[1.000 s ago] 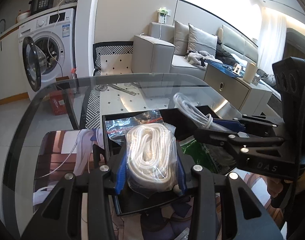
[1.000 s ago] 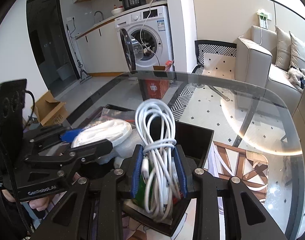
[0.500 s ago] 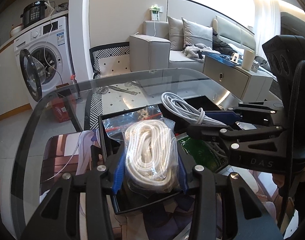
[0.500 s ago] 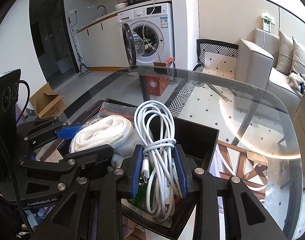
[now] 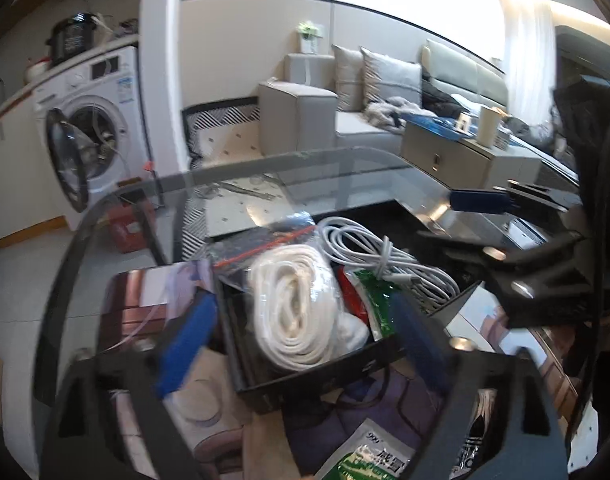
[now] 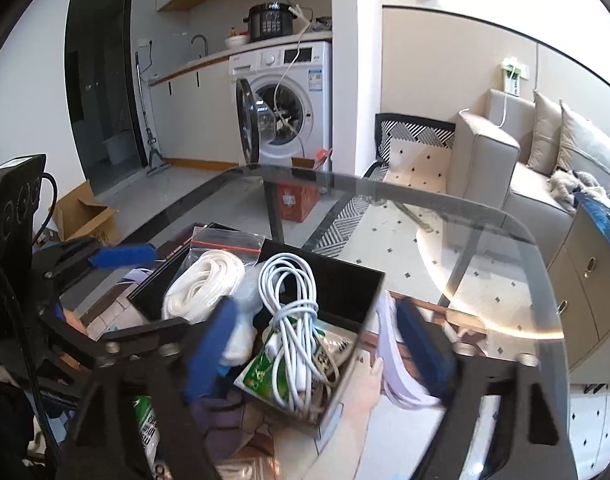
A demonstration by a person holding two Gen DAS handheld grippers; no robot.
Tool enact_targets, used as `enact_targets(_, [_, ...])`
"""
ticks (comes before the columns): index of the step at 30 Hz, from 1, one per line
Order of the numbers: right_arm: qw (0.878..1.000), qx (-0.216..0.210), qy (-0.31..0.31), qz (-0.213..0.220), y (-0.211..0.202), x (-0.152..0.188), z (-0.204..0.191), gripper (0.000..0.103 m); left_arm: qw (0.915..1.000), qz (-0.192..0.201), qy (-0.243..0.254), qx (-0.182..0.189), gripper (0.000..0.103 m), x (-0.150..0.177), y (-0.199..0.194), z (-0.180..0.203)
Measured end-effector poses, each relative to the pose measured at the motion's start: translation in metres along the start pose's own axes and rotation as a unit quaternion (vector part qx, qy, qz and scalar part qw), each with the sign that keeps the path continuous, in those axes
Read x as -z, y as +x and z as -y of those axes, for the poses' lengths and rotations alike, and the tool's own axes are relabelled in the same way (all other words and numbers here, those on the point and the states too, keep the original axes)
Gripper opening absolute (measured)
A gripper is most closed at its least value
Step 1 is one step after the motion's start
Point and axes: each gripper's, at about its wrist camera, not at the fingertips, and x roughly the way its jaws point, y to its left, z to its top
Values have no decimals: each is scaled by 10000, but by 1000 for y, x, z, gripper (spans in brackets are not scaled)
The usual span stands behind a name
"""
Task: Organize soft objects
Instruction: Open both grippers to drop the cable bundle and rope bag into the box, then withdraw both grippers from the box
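A black open box (image 5: 301, 380) (image 6: 345, 280) sits on a glass table. In it lie a bagged coil of white rope (image 5: 293, 308) (image 6: 203, 286) and a bundled white cable (image 5: 389, 260) (image 6: 293, 312), over a green packet (image 5: 375, 300) (image 6: 265, 372). My left gripper (image 5: 301, 332) is open, its blue pads wide either side of the rope, which rests in the box. My right gripper (image 6: 317, 344) is open above the cable, which lies in the box. Each gripper shows at the other view's edge.
A green-and-white sachet (image 5: 369, 456) and printed papers lie on the table in front of the box. The curved glass table edge (image 6: 537, 248) runs at the right. A washing machine (image 6: 289, 100) with its door open and a sofa (image 6: 525, 160) stand beyond.
Both grippers have opened and let go. The rope bag and the cable bundle now lie in the box. Both grippers have pulled back and up.
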Motion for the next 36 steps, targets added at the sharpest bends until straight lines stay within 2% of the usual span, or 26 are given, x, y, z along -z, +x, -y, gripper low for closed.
enact_targets(2, [10000,-52,-25,-54,-7,7,-1,102,10000,45,-66,-43,101,1,-6,-3])
enact_targets(10, [9994,-212,2,-264,-30,40,-15,103,9990,35,-411,-164,103,20,-28,-13])
enact_targets(19, [9982,-307,-33,-506,-48,64,-25,103,9984,75,-479,-288,103,36,-48,-11])
enact_targets(36, [9947,-462,-37,-923,-56,103,-48,103,9979,3,-599,-254,103,56,-53,-14])
